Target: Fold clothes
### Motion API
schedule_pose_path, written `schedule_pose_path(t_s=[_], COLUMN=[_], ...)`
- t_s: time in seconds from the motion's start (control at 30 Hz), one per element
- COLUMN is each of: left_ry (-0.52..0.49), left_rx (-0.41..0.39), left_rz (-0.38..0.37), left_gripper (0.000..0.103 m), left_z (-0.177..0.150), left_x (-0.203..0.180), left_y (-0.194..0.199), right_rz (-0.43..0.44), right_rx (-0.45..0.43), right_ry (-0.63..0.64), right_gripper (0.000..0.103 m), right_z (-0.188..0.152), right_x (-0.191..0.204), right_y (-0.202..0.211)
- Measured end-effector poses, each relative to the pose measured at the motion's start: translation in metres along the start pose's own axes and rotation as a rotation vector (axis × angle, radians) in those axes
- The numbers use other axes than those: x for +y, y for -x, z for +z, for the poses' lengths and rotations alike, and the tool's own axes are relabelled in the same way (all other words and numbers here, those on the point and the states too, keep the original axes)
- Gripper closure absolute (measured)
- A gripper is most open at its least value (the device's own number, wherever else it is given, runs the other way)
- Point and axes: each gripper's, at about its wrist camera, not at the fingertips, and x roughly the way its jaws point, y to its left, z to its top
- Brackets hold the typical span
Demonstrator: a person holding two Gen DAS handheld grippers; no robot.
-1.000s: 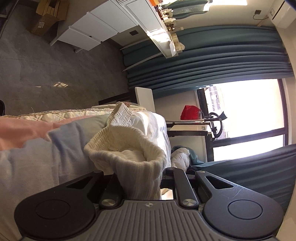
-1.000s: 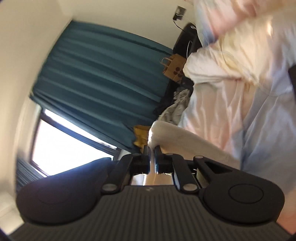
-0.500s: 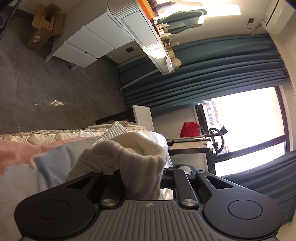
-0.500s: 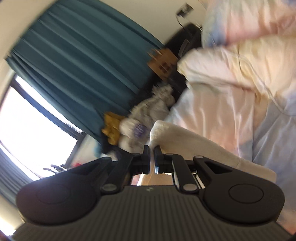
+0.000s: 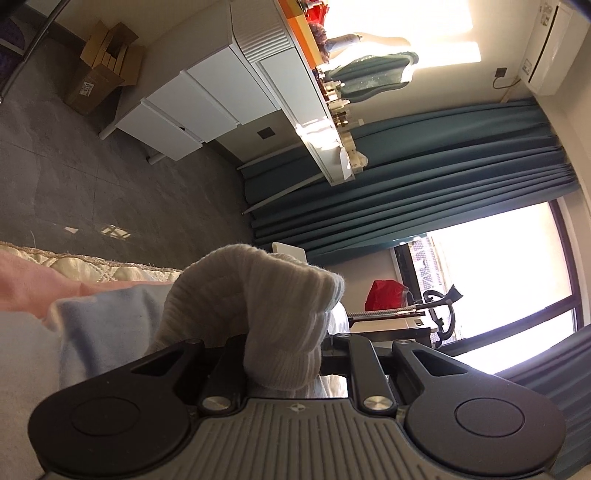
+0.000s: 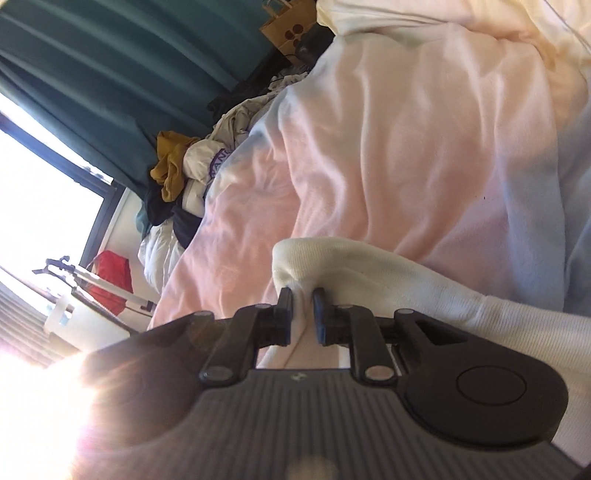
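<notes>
A cream ribbed knit sweater (image 5: 266,295) bunches up over my left gripper (image 5: 284,339), which is shut on it; the cloth hides the fingertips. In the right wrist view another edge of the same sweater (image 6: 406,280) lies low over the pink and pale blue bedding (image 6: 406,147). My right gripper (image 6: 303,299) has its jaws opening, with a thin fold of the sweater still between the pads and a gap showing on both sides of it. The bedding (image 5: 103,325) also shows at the left of the left wrist view.
A heap of loose clothes (image 6: 192,166) sits at the far end of the bed, near teal curtains (image 6: 110,74) and a paper bag (image 6: 291,26). Beyond the bed edge are grey floor, white drawers (image 5: 207,103), a cardboard box (image 5: 99,81) and a red bag (image 5: 384,295).
Both grippers have come down toward the bed. The sweater has bunched closer over the left gripper. The right gripper's jaws, shut on the fold before, now stand apart.
</notes>
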Motion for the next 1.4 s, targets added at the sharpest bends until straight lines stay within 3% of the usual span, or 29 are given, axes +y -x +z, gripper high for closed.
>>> schedule_pose_path(t_s=[0.13,0.27,0.33,0.47,0.53,0.6,0.7,0.83,0.9,0.97,1.0,1.07,1.17,1.27,1.4], left_ry=[-0.159,-0.305,-0.320,-0.341,-0.300,-0.273,-0.241,-0.189,-0.172,-0.169,-0.162,-0.138,-0.055,0.021,0.116], left_rx=[0.001,-0.003,0.004,0.027,0.065,0.078,0.094,0.124,0.130,0.136,0.138,0.144,0.156,0.194,0.253], left_rz=[0.039,0.108,0.116,0.124,0.112,0.116,0.097,0.079,0.068,0.055,0.045,0.018,-0.026,-0.023,0.001], left_gripper=[0.086,0.086,0.086,0.086,0.085,0.083,0.083,0.084,0.085,0.086,0.086,0.087,0.088,0.089,0.089], left_z=[-0.007,-0.016,-0.016,-0.016,-0.011,-0.006,-0.003,-0.002,-0.003,-0.005,-0.005,-0.005,0.005,0.018,0.037], left_x=[-0.019,-0.038,-0.044,-0.046,-0.040,-0.037,-0.034,-0.022,-0.017,-0.014,-0.013,-0.010,0.001,0.011,0.025], left_y=[0.007,0.015,0.020,0.028,0.029,0.034,0.040,0.049,0.055,0.063,0.067,0.075,0.084,0.092,0.107], right_rz=[-0.021,-0.027,-0.031,-0.180,-0.258,-0.261,-0.201,-0.140,-0.176,-0.215,-0.203,-0.178,-0.116,-0.039,-0.031], right_rx=[-0.007,-0.005,-0.024,0.000,0.023,0.099,0.227,0.229,0.204,0.167,0.149,0.113,0.046,-0.025,-0.180], right_ry=[0.011,-0.057,-0.117,-0.047,0.003,-0.009,-0.139,-0.167,-0.126,-0.089,-0.085,-0.076,-0.139,-0.198,-0.185], right_gripper=[0.070,0.037,0.032,0.031,0.031,0.032,0.031,0.033,0.043,0.063,0.067,0.091,0.096,0.097,0.097], right_z=[0.004,0.012,0.015,0.014,0.011,0.004,-0.003,-0.011,-0.013,-0.014,-0.012,-0.009,-0.001,0.010,0.022], right_x=[0.000,-0.006,-0.011,-0.022,-0.030,-0.048,-0.073,-0.075,-0.072,-0.067,-0.065,-0.060,-0.058,-0.054,-0.050], right_y=[0.032,0.072,0.100,0.135,0.147,0.143,0.128,0.113,0.108,0.108,0.110,0.116,0.132,0.154,0.187])
